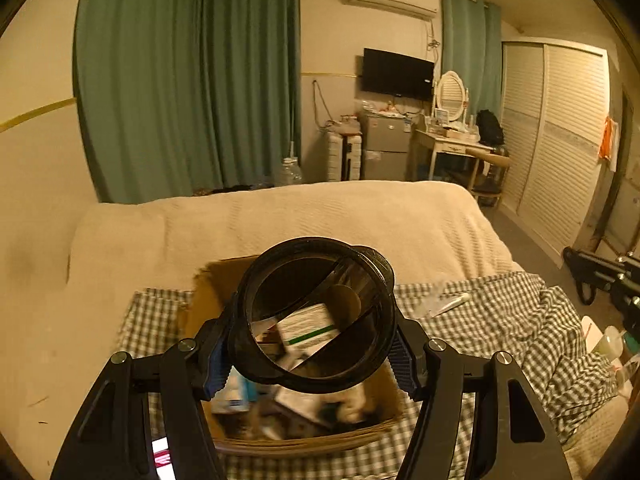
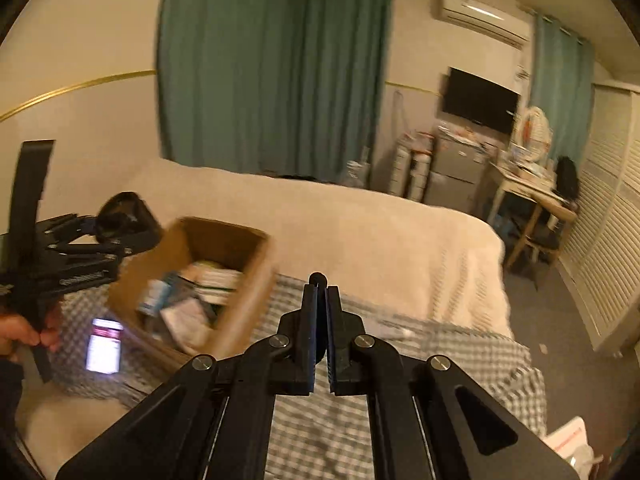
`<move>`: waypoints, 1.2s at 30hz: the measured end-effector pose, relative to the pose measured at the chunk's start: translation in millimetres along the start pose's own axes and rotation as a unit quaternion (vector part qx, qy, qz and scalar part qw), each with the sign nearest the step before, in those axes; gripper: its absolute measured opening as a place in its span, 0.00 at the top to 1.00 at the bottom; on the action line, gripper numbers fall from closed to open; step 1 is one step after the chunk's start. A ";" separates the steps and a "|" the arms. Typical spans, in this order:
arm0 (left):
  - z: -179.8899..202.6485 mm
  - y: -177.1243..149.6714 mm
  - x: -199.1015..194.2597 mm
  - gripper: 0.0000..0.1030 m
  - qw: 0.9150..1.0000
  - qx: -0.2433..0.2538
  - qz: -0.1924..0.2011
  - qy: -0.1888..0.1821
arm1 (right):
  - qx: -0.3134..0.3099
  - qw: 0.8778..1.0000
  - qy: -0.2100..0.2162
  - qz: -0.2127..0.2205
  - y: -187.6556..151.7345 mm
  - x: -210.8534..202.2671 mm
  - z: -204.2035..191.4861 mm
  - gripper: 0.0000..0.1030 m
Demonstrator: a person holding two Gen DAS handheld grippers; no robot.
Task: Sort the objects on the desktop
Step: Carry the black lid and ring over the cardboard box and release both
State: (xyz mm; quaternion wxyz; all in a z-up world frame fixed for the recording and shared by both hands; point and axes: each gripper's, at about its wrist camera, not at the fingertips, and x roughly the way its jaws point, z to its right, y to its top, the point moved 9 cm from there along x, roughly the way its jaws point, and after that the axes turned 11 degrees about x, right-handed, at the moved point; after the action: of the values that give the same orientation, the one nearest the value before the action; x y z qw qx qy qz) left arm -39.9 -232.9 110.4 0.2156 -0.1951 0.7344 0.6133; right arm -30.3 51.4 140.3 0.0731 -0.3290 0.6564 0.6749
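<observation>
While gripped, holder point(image 1: 316, 312) above cluttered box point(image 1: 304, 436).

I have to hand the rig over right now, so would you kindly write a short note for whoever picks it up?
Left claw: shut on the dark translucent cup, held tilted above the cardboard box.
Right claw: shut on a thin dark item I cannot identify, raised over the checked cloth.
The box already holds cartons and packets. A lit phone lies beside it on the cloth.
Left to do: place the cup, then the white tube on the cloth.
</observation>
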 end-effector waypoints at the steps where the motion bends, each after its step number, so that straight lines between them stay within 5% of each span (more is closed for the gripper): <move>1: -6.1 -3.3 -1.4 0.36 1.000 -0.004 -0.001 0.002 | -0.001 1.000 0.009 -0.002 0.4 3.4 -12.7 0.97; 9: -34.8 -48.2 52.9 0.36 0.998 -0.017 -0.055 0.017 | 0.029 0.991 0.103 -0.076 -28.1 78.4 -94.6 0.97; 16: -35.3 -96.7 107.9 0.35 0.993 -0.019 -0.115 0.007 | 0.041 0.981 0.133 -0.134 -63.5 141.6 -109.4 0.97; 18: -31.9 -101.6 116.1 0.26 0.992 -0.009 -0.124 0.004 | 0.046 0.979 0.136 -0.144 -69.6 154.6 -110.5 0.93; 20: -33.7 -103.0 118.3 0.02 0.991 0.003 -0.128 0.029 | 0.053 0.978 0.135 -0.152 -72.5 163.0 -103.7 0.69; 21: -33.9 -102.1 117.3 0.02 0.991 0.010 -0.124 0.042 | 0.054 0.978 0.132 -0.150 -72.9 164.4 -104.9 0.52; 22: -31.7 -101.0 116.4 0.02 0.992 0.016 -0.121 0.044 | 0.056 0.979 0.129 -0.144 -71.7 164.6 -102.6 0.50; 29: -13.0 -86.0 97.0 0.02 0.993 0.025 -0.109 0.033 | 0.089 0.979 0.133 -0.125 -59.6 151.9 -78.4 0.50; 36: 31.0 -54.8 61.0 0.02 0.997 0.028 -0.066 0.019 | 0.090 0.988 0.088 -0.088 -45.5 98.6 -24.3 0.50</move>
State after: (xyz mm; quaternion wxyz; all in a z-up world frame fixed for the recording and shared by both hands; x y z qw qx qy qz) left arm -58.0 -213.1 27.0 0.2467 -0.2491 0.7405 0.5733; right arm -74.0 1.6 50.8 0.1036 -0.4357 0.6869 0.5724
